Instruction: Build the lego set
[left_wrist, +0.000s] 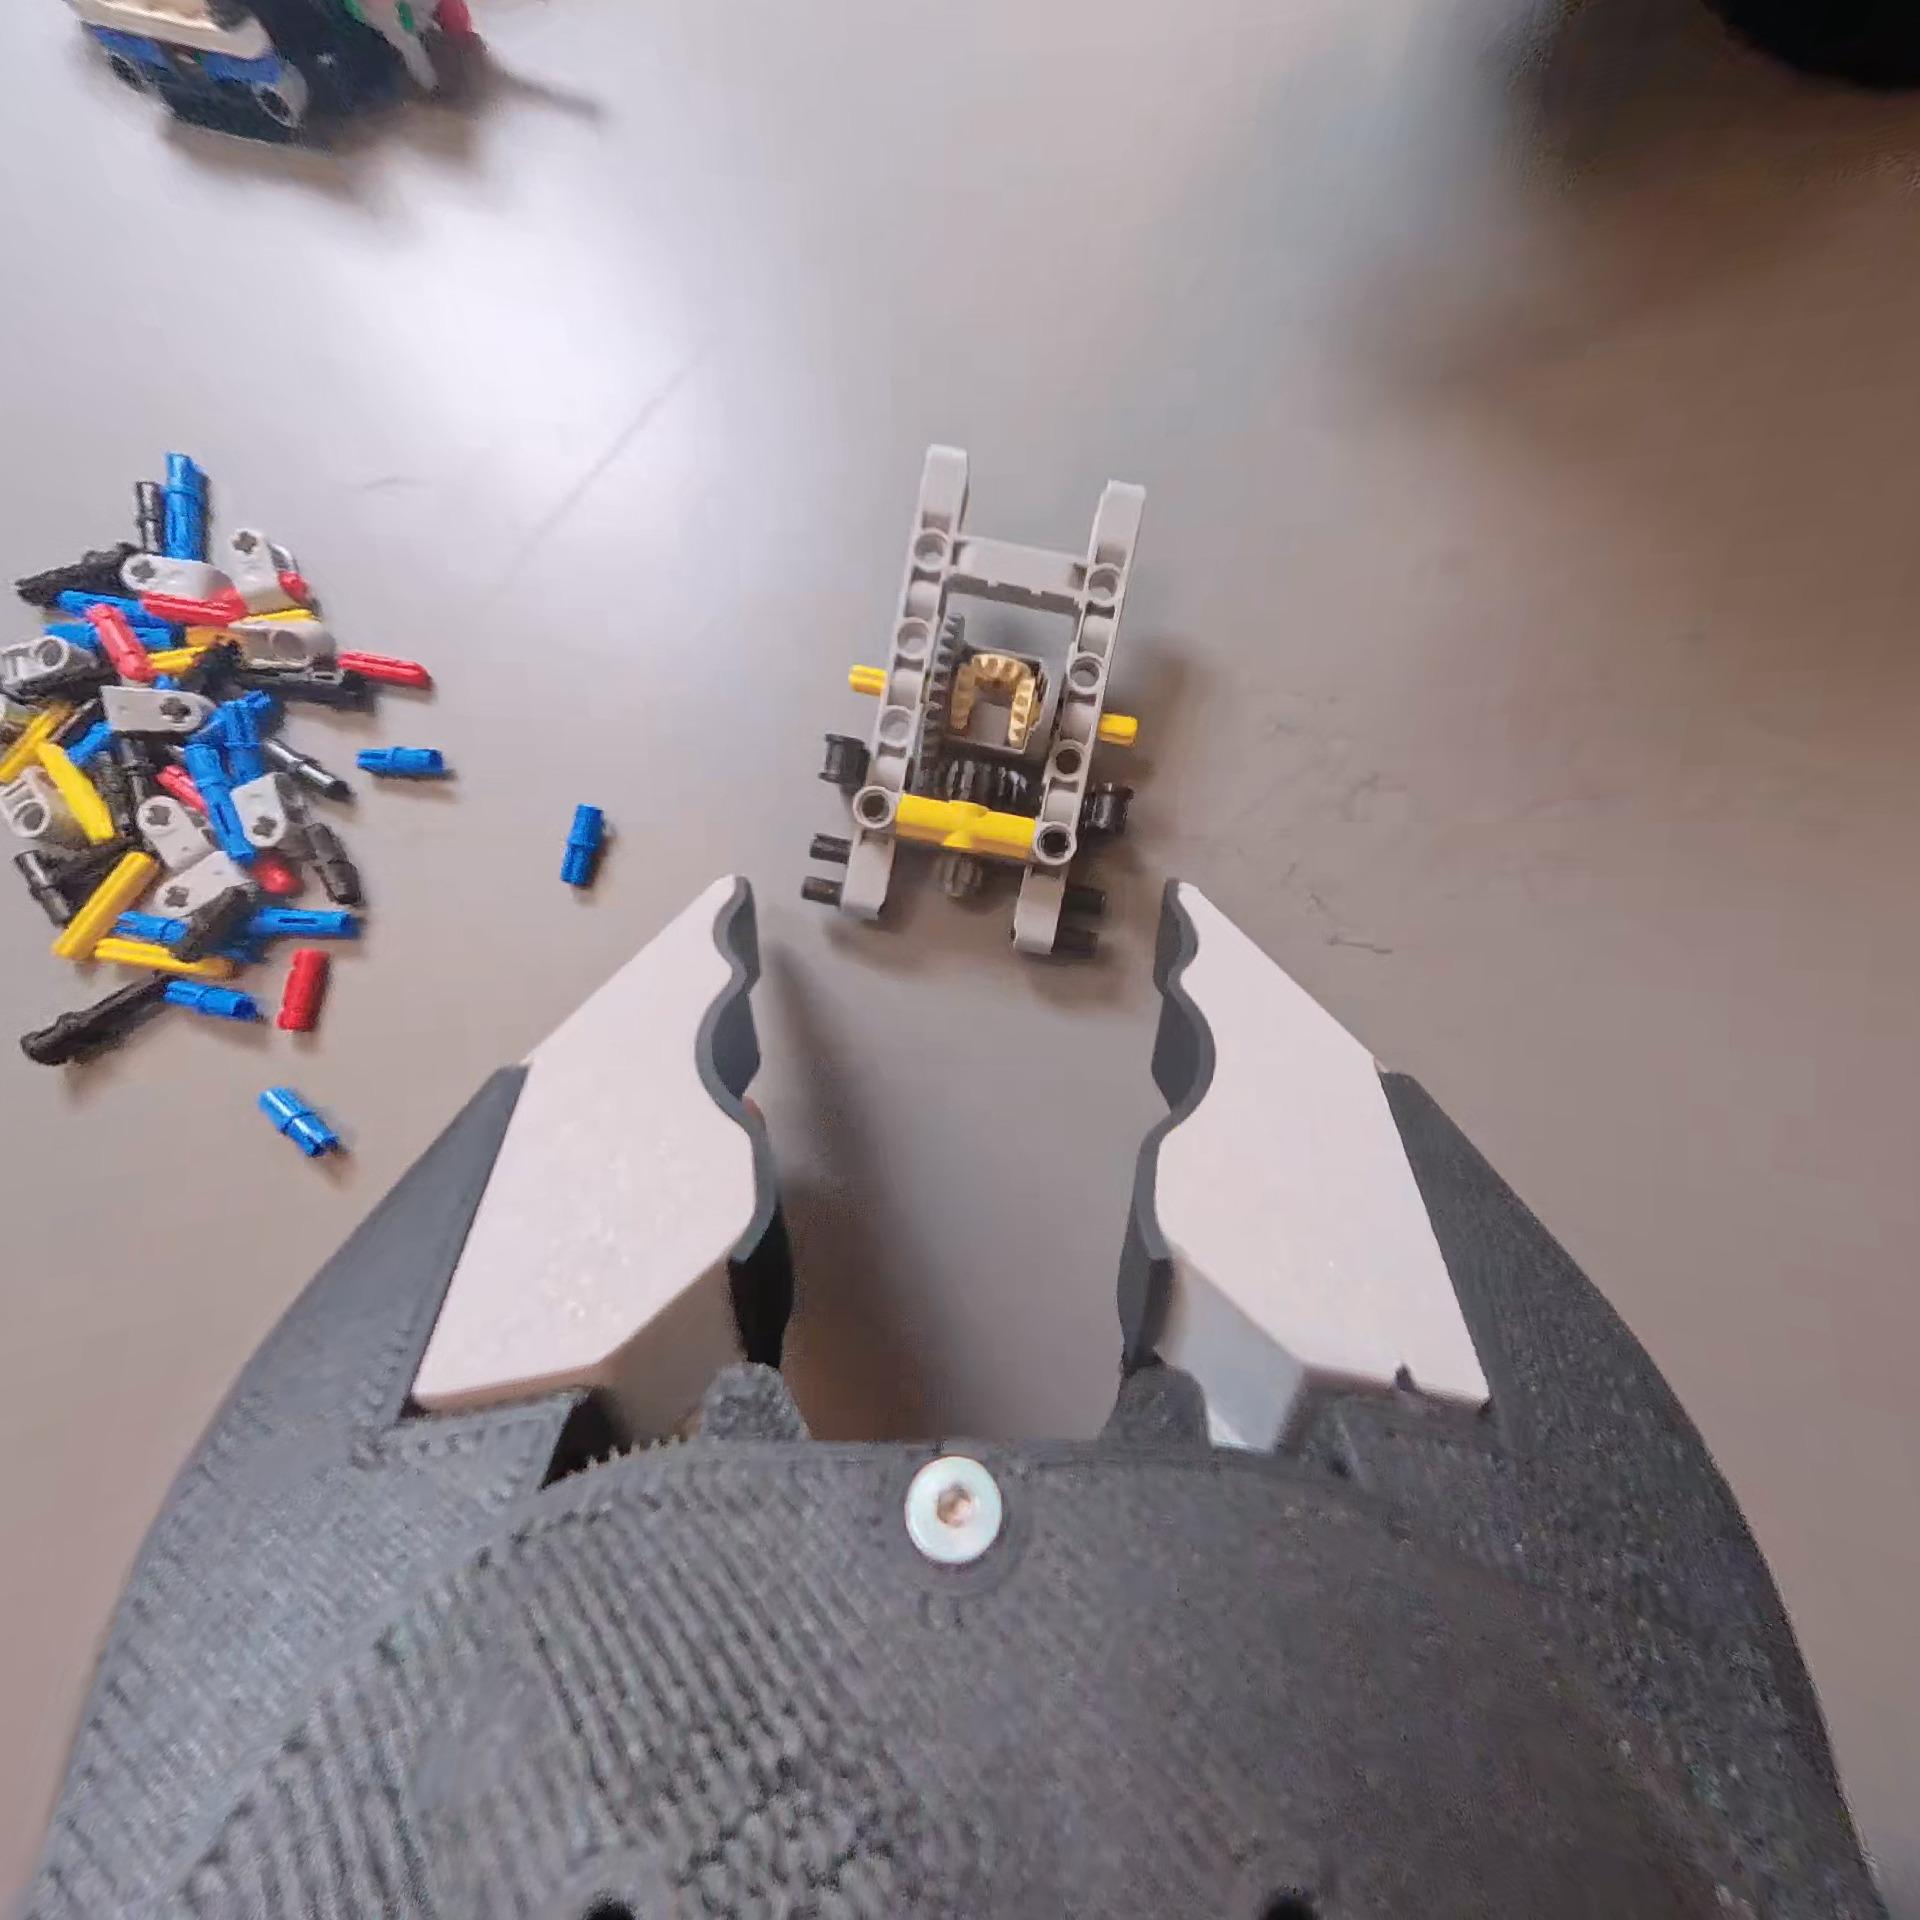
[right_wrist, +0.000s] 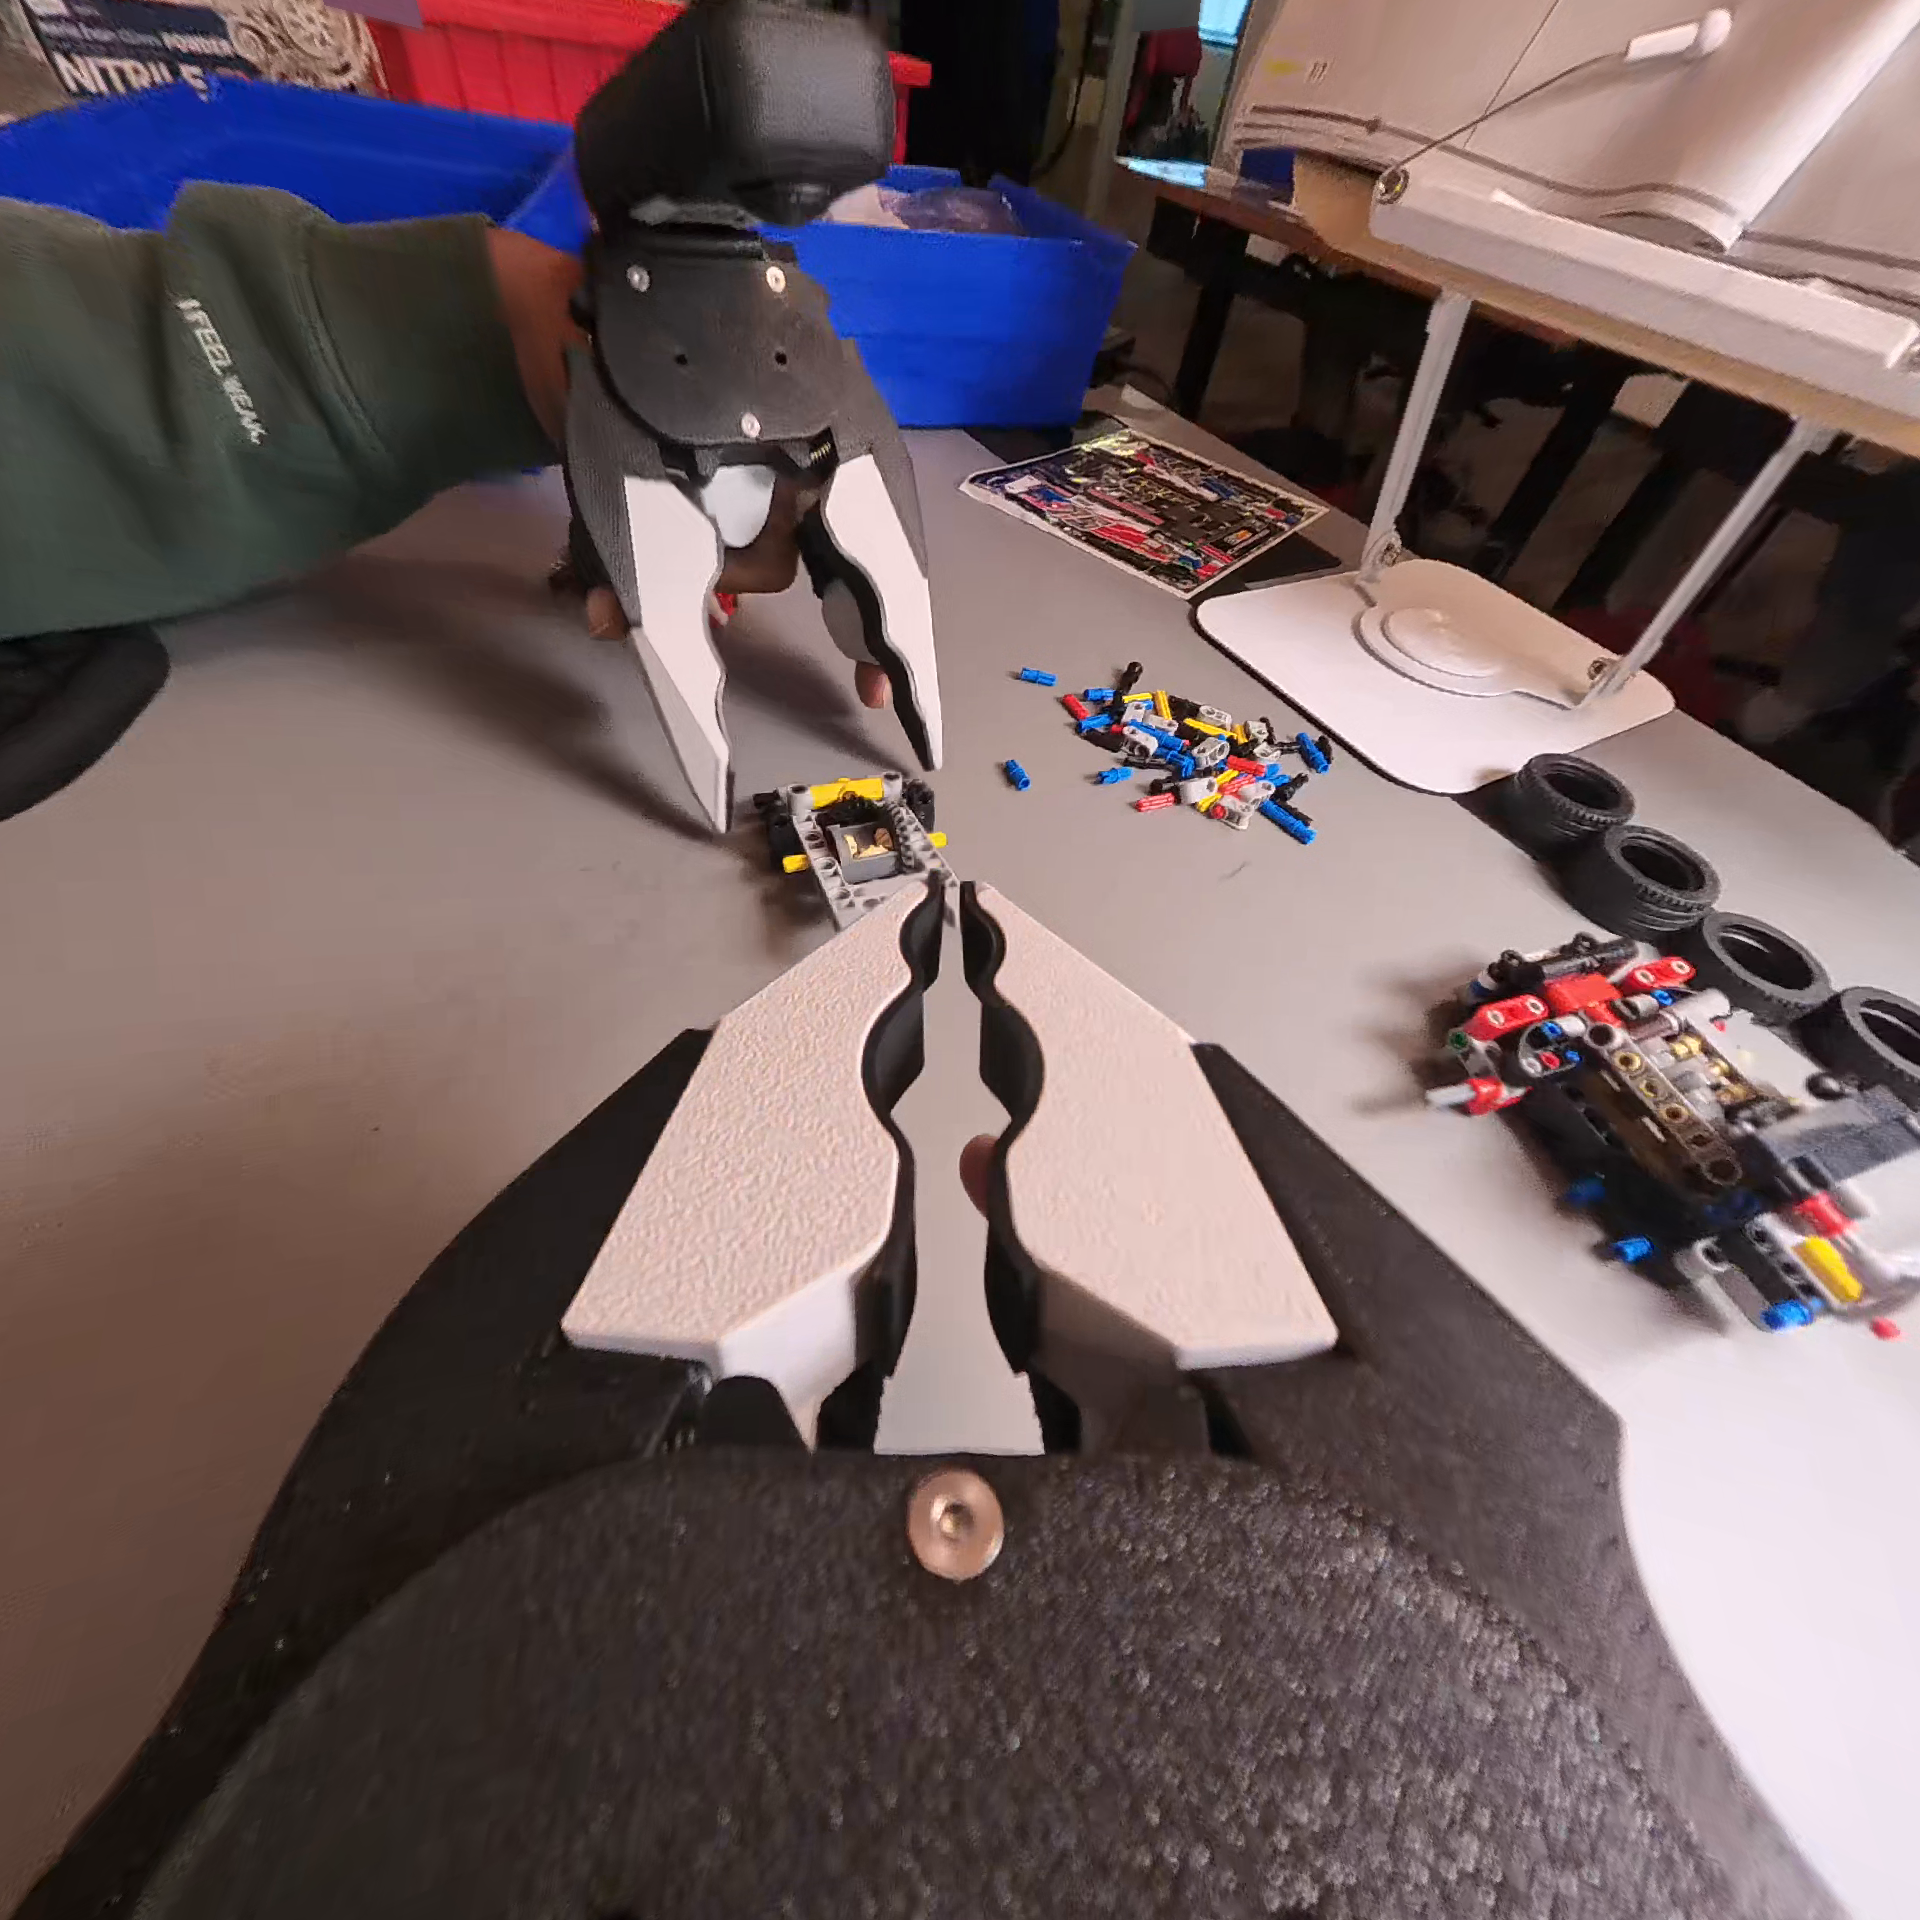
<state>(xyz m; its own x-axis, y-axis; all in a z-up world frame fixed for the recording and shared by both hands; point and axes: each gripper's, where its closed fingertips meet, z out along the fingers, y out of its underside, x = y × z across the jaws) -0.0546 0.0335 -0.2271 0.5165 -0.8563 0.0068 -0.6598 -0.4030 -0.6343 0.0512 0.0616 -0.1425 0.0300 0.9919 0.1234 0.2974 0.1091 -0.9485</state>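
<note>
A small grey Lego frame with yellow axles and black and tan gears inside lies flat on the grey table. My left gripper is open and empty, its tips just short of the frame's near end. In the right wrist view the frame lies just beyond my right gripper, which is shut with nothing visible between its jaws. The left gripper shows there too, open, its tips at the frame's far end. A pile of loose pins and connectors lies to the left.
A partly built car chassis and several black tyres lie at the right. A sticker sheet, a white stand base and blue bins are farther back. A green sleeve holds the left gripper.
</note>
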